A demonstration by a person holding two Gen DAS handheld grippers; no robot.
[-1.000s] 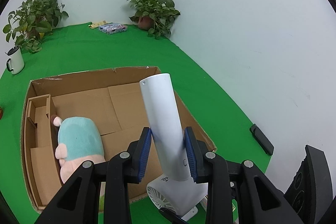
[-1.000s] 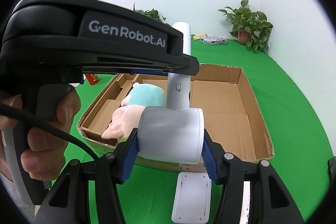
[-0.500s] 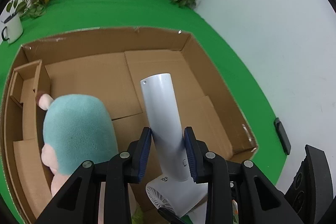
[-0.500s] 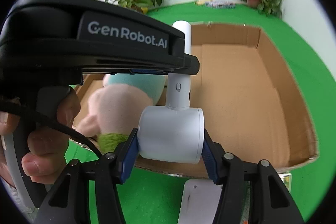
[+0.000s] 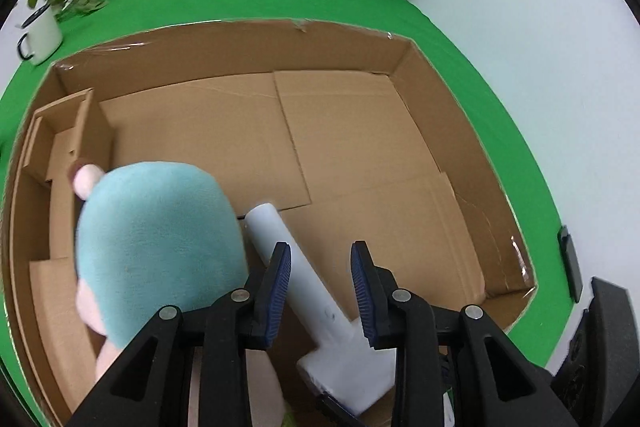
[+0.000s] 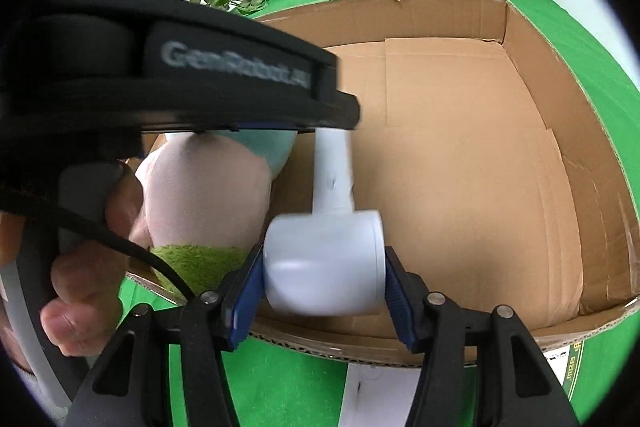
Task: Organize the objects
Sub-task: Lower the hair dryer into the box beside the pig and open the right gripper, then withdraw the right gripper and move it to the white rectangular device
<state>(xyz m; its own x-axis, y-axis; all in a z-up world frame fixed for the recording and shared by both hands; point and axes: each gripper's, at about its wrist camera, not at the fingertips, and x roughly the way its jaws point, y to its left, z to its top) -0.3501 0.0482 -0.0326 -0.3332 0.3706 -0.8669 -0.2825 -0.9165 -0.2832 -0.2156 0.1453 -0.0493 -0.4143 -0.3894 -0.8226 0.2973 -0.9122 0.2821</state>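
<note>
White fan [image 6: 324, 259] hangs over the cardboard box [image 6: 520, 163], just beside the plush toy [image 5: 156, 247]. Its round head is squeezed in the right gripper [image 6: 322, 301]. The left gripper [image 5: 320, 291] is apart around the handle, one pad touching, the other clear.

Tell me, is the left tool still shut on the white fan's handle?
No, open: the left tool has a gap beside the handle of the white fan.

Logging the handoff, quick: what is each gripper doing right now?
Left gripper: open, fingers astride the white fan's handle, gaps on both sides.
Right gripper: shut on the white fan's head.
</note>
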